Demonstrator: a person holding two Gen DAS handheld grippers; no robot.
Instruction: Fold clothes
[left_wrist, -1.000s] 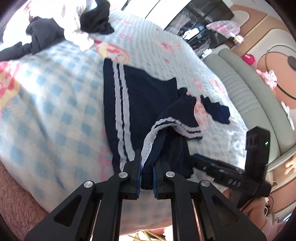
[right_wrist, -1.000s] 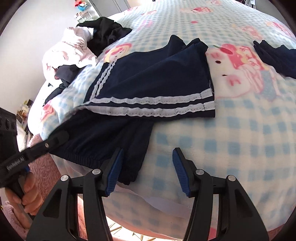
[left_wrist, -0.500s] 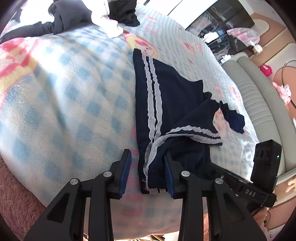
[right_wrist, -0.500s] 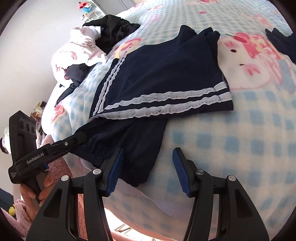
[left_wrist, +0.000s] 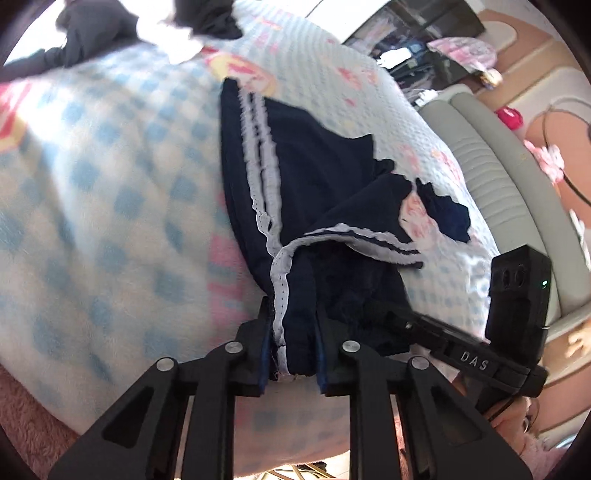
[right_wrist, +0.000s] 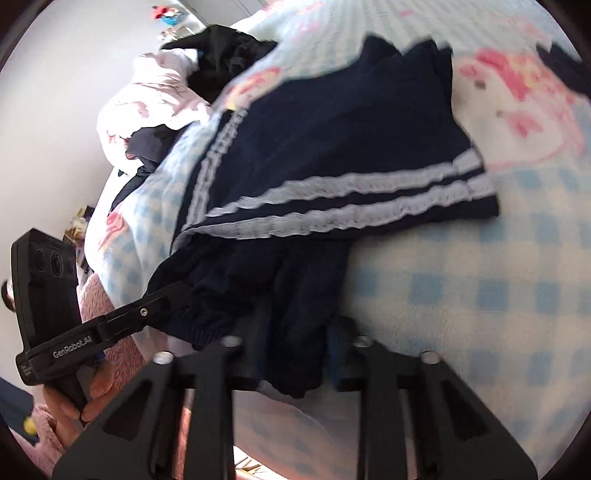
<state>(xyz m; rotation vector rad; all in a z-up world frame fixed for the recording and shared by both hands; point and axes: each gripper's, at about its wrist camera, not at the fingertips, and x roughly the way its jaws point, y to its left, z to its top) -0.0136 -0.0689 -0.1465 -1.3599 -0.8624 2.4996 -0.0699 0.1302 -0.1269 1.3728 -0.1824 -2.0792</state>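
Note:
A navy skirt with two white lace stripes (left_wrist: 314, 192) lies partly folded on the blue-checked blanket (left_wrist: 110, 206). It also shows in the right wrist view (right_wrist: 332, 147). My left gripper (left_wrist: 290, 343) is shut on the skirt's near corner, the lace edge bunched between its pads. My right gripper (right_wrist: 295, 354) is closed on the dark waistband part (right_wrist: 280, 295) of the same skirt near the bed's edge. Each gripper shows in the other's view, the right one in the left wrist view (left_wrist: 480, 354) and the left one in the right wrist view (right_wrist: 110, 325).
A pile of dark and white clothes (right_wrist: 177, 92) lies at the far end of the bed. A small navy piece (left_wrist: 447, 218) lies on the blanket past the skirt. A grey sofa (left_wrist: 517, 184) stands beside the bed. Pink carpet (right_wrist: 107, 321) lies below the bed edge.
My left gripper opened half a second ago and has closed again on the skirt's corner. My right gripper has moved in and closed from wide open onto the waistband part.

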